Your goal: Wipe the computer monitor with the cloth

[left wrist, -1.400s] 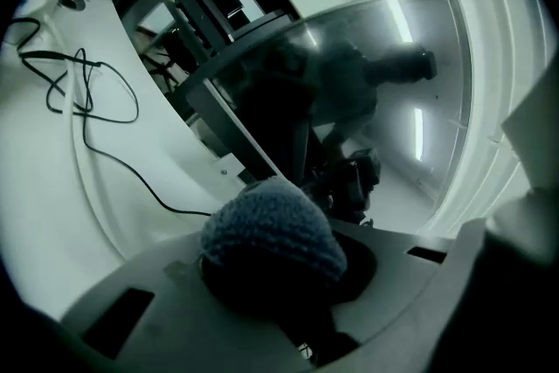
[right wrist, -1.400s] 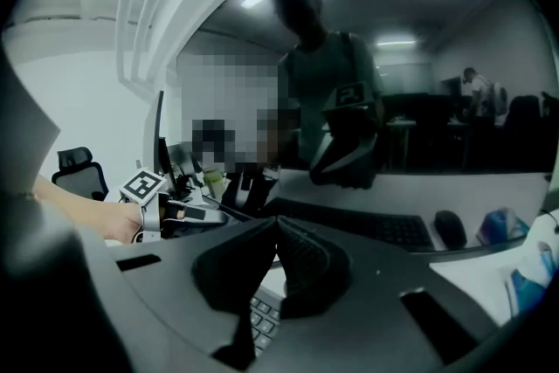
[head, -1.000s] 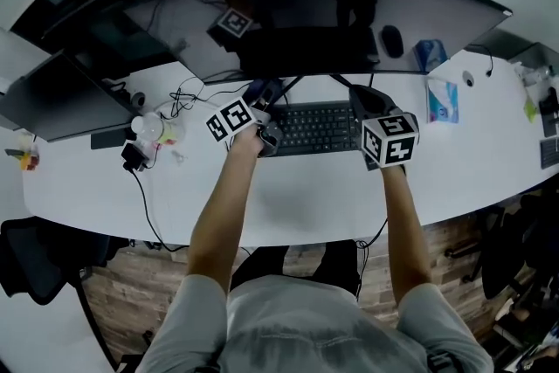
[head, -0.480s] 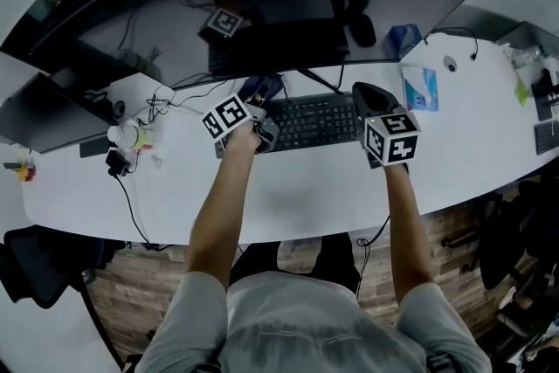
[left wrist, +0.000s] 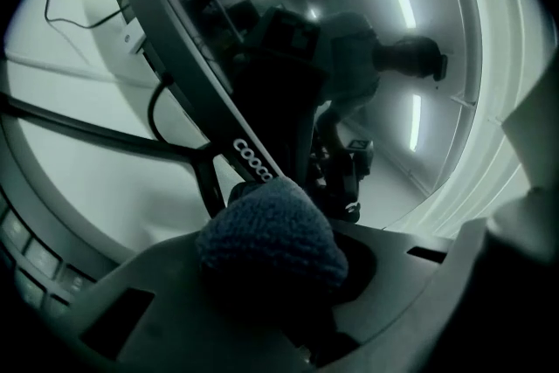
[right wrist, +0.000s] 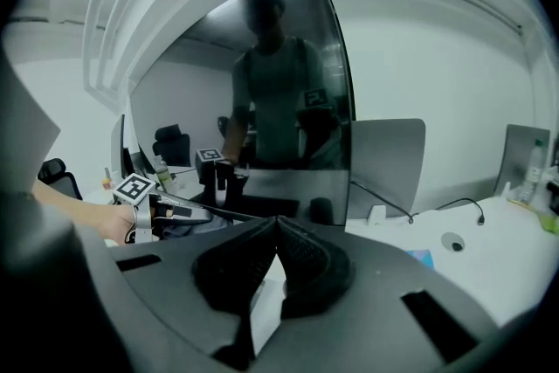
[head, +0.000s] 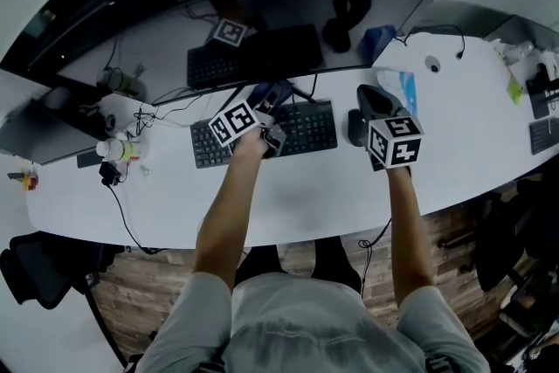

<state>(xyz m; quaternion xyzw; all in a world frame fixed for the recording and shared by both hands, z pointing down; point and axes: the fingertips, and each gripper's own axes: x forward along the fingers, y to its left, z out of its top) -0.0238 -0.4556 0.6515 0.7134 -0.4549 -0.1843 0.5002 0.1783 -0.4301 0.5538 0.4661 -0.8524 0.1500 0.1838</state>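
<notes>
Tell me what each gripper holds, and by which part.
The left gripper grips a dark blue fuzzy cloth by a bunched fold; the right gripper is shut on nothing.

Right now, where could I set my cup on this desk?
Bare desk lies before the keyboard, between the forearms, and right of the right gripper toward the far end. The left end by the cables is crowded; so is the monitor foot, where the left gripper holds the cloth.
</notes>
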